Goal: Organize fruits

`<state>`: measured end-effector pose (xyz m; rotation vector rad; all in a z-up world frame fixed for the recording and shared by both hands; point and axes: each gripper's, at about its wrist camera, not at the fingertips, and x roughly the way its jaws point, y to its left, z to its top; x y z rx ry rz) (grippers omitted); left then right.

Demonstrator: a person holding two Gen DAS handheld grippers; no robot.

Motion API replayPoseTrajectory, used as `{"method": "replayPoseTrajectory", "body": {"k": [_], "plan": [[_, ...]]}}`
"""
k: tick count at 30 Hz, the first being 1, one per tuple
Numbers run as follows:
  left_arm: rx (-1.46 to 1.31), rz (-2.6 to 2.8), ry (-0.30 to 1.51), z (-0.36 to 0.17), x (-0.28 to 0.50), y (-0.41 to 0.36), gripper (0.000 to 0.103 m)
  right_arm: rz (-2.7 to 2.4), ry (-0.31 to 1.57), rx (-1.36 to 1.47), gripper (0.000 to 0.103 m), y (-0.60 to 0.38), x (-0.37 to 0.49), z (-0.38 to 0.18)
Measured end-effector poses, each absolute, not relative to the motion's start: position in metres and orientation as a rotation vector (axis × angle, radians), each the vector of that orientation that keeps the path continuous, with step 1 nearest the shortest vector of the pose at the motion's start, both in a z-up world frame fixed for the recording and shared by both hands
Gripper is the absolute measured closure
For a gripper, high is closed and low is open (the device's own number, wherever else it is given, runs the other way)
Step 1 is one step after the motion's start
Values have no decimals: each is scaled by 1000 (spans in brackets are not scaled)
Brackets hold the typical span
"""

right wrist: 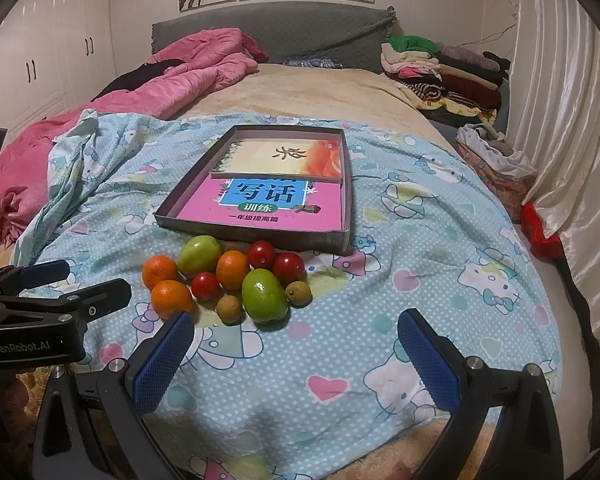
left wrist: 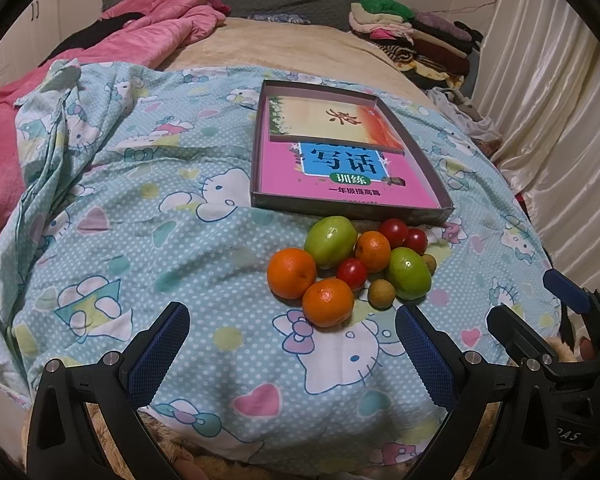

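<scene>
A cluster of fruit lies on the blue cartoon-cat quilt (left wrist: 220, 240): three oranges (left wrist: 291, 273), two green fruits (left wrist: 331, 241), three red tomatoes (left wrist: 394, 231) and two small brown longans (left wrist: 381, 294). Right behind them sits a shallow grey box (left wrist: 340, 210) holding a pink book and a cream one. My left gripper (left wrist: 292, 316) is open and empty, just short of the nearest orange (left wrist: 327, 302). My right gripper (right wrist: 298, 318) is open and empty, near the closer green fruit (right wrist: 265, 295) and a longan (right wrist: 229, 309). Each gripper shows in the other's view: the right gripper (left wrist: 524, 296) and the left gripper (right wrist: 94, 276).
A crumpled pink blanket (right wrist: 188, 72) lies at the back left of the bed. Folded clothes (right wrist: 440, 68) are stacked at the back right by the grey headboard (right wrist: 300, 36). A cream curtain (right wrist: 560, 120) runs along the right, with a fabric bag (right wrist: 496, 168) beside it.
</scene>
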<state>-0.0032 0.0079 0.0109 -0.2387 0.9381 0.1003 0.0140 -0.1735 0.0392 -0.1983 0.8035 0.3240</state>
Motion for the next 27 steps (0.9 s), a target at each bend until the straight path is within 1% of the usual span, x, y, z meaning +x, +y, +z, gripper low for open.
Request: {"method": "replayPoseTrajectory", "body": {"k": [17, 27], "plan": [[-238, 95, 932, 14, -3, 7, 1, 335, 796, -188, 0, -175, 13, 39], [-244, 85, 951, 10, -1, 9, 1, 344, 839, -149, 0, -174, 24, 32]]}}
